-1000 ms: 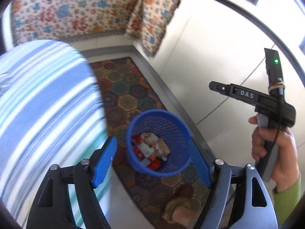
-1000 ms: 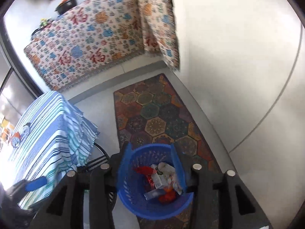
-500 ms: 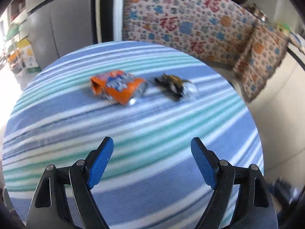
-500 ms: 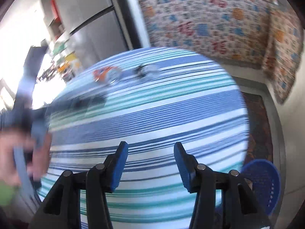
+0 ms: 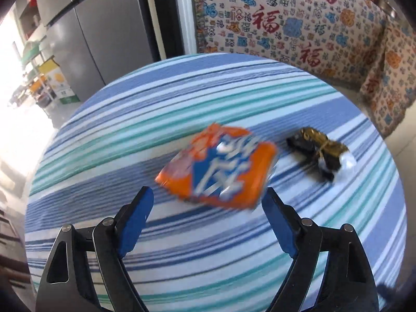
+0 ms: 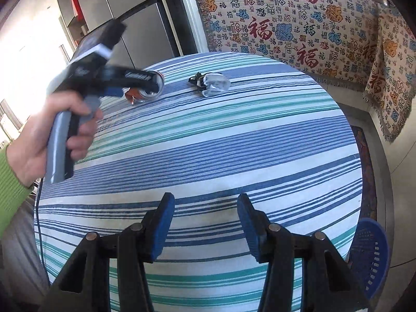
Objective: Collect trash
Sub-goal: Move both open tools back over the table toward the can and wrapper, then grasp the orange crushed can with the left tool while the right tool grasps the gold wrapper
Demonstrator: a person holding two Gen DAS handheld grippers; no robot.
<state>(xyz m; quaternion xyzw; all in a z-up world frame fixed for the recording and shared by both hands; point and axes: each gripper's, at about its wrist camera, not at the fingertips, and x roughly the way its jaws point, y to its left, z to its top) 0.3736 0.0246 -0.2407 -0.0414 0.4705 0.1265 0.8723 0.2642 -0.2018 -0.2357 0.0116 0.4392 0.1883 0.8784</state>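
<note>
Orange wrapper (image 5: 218, 166) lies beside the dark wrapper (image 5: 318, 149); my left gripper (image 5: 206, 202), jaws apart and empty, should straddle it squarely, then pinch.

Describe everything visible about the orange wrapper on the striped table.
The orange wrapper is a flat, crinkled snack packet, orange with a blue panel and white lettering, blurred here. It looks like glossy foil-lined plastic, its silver inside showing at one end in the right wrist view. It lies on the striped tablecloth, just beyond the open left gripper, whose fingers do not touch it. A dark crumpled wrapper lies apart beside it.
</note>
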